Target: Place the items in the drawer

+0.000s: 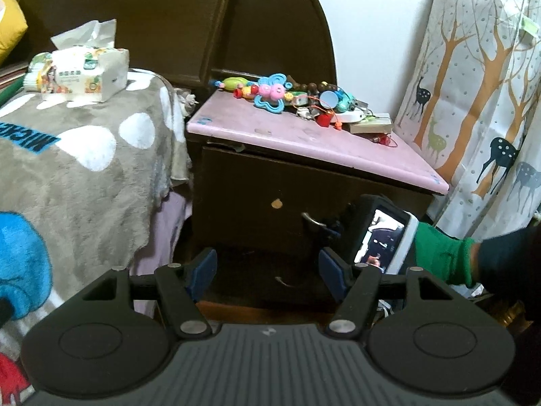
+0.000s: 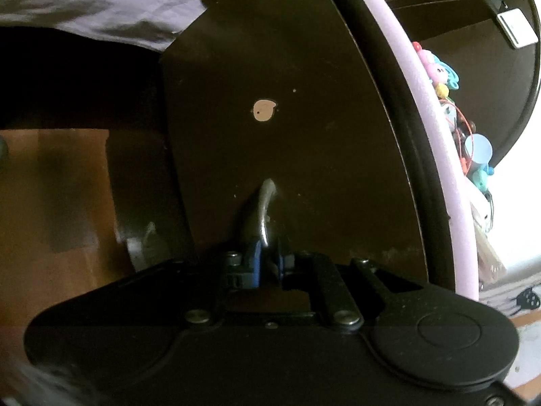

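A dark brown nightstand has a pink top (image 1: pixel 304 142) with a pile of colourful toys and trinkets (image 1: pixel 290 98) on it, also seen at the right edge of the right wrist view (image 2: pixel 449 108). Its upper drawer front (image 1: pixel 257 182) (image 2: pixel 270 67) carries a curved metal handle (image 1: pixel 311 219) (image 2: pixel 263 213). My right gripper (image 2: pixel 267 260) (image 1: pixel 327 229) is shut on that handle, held by a green-gloved hand (image 1: pixel 439 253). My left gripper (image 1: pixel 267 270) hangs open and empty in front of the nightstand's lower part, its blue pads wide apart.
A bed with a grey spotted blanket (image 1: pixel 84 169) stands left of the nightstand, with a tissue pack (image 1: pixel 84 74) on it. A deer-print curtain (image 1: pixel 473 101) hangs at right. A second, lower handle (image 1: pixel 284 282) shows below. Brown floor (image 2: pixel 50 186) lies beside the nightstand.
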`<state>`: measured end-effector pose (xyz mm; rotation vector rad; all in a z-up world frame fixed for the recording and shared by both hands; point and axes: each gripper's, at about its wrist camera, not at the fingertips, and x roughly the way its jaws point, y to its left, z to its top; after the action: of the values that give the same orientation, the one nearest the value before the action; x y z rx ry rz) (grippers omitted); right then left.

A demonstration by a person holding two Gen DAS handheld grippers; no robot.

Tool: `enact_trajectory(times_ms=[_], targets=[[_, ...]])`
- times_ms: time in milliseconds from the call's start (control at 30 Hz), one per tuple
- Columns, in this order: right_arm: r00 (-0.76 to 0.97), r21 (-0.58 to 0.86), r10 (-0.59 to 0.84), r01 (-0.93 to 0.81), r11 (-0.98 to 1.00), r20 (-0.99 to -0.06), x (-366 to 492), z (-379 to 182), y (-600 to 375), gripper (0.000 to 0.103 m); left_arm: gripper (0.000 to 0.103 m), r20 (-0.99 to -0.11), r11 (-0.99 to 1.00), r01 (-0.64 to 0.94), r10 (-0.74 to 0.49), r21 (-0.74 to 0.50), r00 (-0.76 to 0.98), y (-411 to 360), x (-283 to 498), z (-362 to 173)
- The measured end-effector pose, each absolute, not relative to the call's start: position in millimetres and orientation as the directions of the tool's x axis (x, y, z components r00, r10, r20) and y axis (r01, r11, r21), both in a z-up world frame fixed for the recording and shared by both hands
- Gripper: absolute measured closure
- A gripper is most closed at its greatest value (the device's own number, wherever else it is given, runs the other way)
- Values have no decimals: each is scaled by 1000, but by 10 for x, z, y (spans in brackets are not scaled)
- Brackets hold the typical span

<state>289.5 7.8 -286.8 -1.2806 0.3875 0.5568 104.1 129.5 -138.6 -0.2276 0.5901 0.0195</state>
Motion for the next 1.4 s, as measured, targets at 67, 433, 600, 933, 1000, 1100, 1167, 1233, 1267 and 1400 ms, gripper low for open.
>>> enact_trajectory(times_ms=[67, 433, 600, 933, 1000, 1100, 1167, 1233, 1267, 1400], targets=[[803, -786, 199, -593, 176, -561, 2930, -2872, 65, 98, 37, -555, 976, -78, -51, -206, 830, 1283, 1086, -1391], [737, -713, 229, -675, 189, -636, 2875, -2727, -66, 42, 37, -569, 978, -51, -76, -204, 819, 1194, 1159, -1408], [674, -568, 137, -700, 432, -726, 2777, -2479, -268, 24, 34, -565, 980, -40, -78, -193, 822, 1142, 1113, -1391], [590, -260, 173, -575, 776, -788, 2021, -1695, -788, 18, 21, -544, 985, -20, -79, -174, 836, 1017, 983, -1298], [588, -226, 174, -543, 809, -790, 1893, -1572, -839, 16, 21, -549, 987, -20, -71, -159, 833, 976, 958, -1289], [565, -159, 181, -500, 852, -805, 1776, -1396, -890, 12, 21, -562, 990, -26, -56, -137, 825, 908, 912, -1274], [562, -112, 190, -459, 881, -805, 1688, -1249, -964, 11, 21, -566, 994, -41, -26, -104, 824, 846, 867, -1243], [573, -89, 186, -416, 905, -798, 1597, -1108, -1014, 10, 21, -561, 996, -63, 21, -56, 827, 778, 810, -1192], [583, -88, 175, -395, 914, -794, 1544, -1042, -1041, 10, 20, -558, 997, -73, 40, -37, 829, 746, 782, -1163], [598, -62, 166, -342, 938, -784, 1345, -838, -1180, 10, 13, -556, 996, -89, 67, -12, 828, 641, 675, -1044]])
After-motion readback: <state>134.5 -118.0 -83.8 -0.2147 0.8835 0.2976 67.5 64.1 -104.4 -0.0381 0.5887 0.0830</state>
